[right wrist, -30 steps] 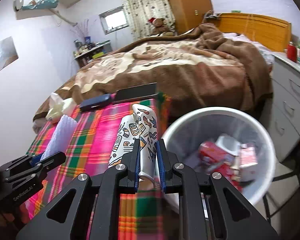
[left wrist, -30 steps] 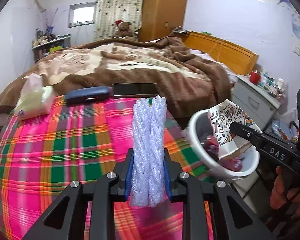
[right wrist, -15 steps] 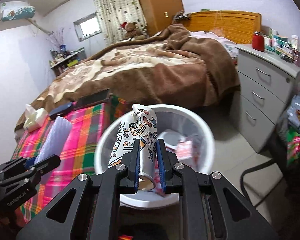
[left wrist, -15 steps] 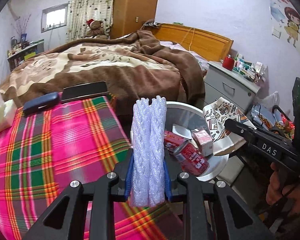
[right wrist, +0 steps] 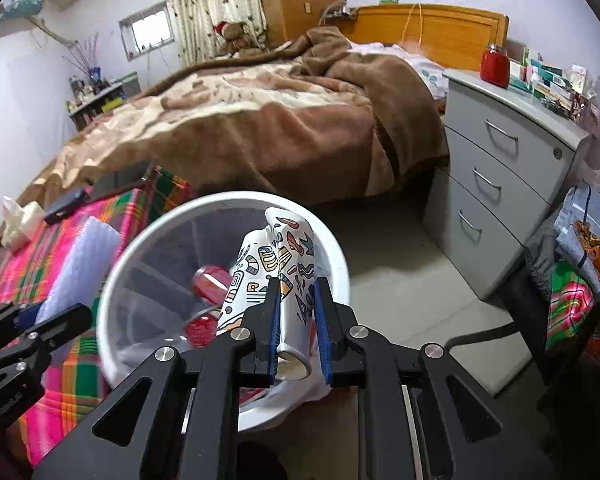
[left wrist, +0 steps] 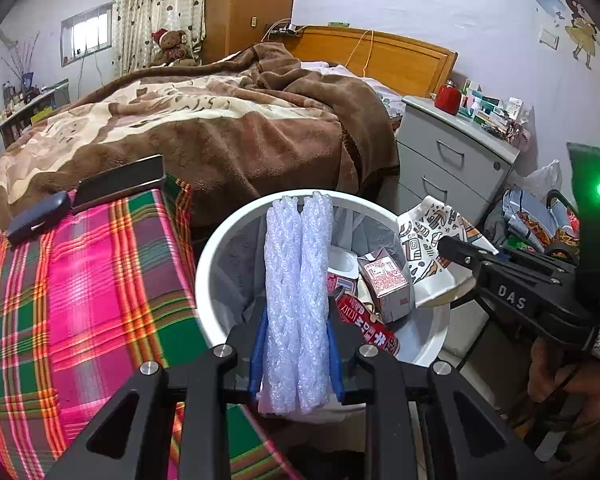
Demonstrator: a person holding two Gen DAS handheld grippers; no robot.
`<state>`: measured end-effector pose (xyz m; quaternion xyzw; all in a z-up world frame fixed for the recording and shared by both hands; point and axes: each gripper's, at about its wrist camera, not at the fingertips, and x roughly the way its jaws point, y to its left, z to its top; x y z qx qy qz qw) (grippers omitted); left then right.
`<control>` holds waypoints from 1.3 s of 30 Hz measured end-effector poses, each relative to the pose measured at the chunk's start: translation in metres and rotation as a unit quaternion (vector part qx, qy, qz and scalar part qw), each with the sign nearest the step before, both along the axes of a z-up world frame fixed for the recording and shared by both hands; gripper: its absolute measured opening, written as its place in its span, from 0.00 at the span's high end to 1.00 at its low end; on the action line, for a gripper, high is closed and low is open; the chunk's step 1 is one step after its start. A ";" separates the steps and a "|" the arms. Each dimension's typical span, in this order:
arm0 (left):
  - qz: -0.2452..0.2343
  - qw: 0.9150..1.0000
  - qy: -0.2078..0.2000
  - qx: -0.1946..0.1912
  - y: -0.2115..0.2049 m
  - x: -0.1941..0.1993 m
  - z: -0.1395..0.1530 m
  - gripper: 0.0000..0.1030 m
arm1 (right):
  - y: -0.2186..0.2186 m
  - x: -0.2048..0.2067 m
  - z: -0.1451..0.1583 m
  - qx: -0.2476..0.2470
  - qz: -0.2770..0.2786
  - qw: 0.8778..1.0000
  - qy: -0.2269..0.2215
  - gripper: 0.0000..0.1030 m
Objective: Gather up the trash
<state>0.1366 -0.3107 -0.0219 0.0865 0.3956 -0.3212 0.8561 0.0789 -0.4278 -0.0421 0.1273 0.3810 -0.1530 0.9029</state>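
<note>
My left gripper (left wrist: 296, 320) is shut on a folded white foam net sleeve (left wrist: 298, 280), held upright over the white trash bin (left wrist: 220, 240). My right gripper (right wrist: 296, 316) is shut on a crushed paper cup with a colourful pattern (right wrist: 272, 264), also above the white trash bin (right wrist: 332, 248). In the left wrist view the paper cup (left wrist: 428, 240) hangs at the bin's right rim in the right gripper (left wrist: 456, 250). Inside the bin lie a small red-and-white carton (left wrist: 384, 284), a red wrapper (left wrist: 364, 328) and a red can (right wrist: 212, 284).
A table with a pink and green plaid cloth (left wrist: 80, 280) stands left of the bin, bearing a dark case (left wrist: 40, 216), a black tablet (left wrist: 120, 182) and a tissue pack (right wrist: 20, 220). A bed with a brown blanket (left wrist: 220, 120) lies behind. A grey drawer cabinet (right wrist: 508, 168) stands right.
Both grippers swung right from over the plaid table to over the trash bin, each still holding its item. The bin now sits directly under both.
</note>
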 end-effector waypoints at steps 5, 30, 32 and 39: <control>0.005 1.000 0.004 0.014 -0.009 0.005 -0.009 0.74 | -0.009 0.004 -0.005 0.007 0.007 1.000 0.009 0.78; 0.048 0.998 -0.045 -0.012 0.034 -0.045 0.022 0.44 | 0.029 -0.051 0.031 0.011 0.021 0.996 -0.083 0.44; 0.056 0.996 -0.062 -0.014 0.041 -0.056 0.026 0.44 | 0.037 -0.060 0.034 0.005 0.020 0.995 -0.094 0.44; 0.082 0.991 -0.100 -0.016 0.064 -0.096 0.032 0.44 | 0.057 -0.088 0.035 -0.035 0.013 0.993 -0.116 0.44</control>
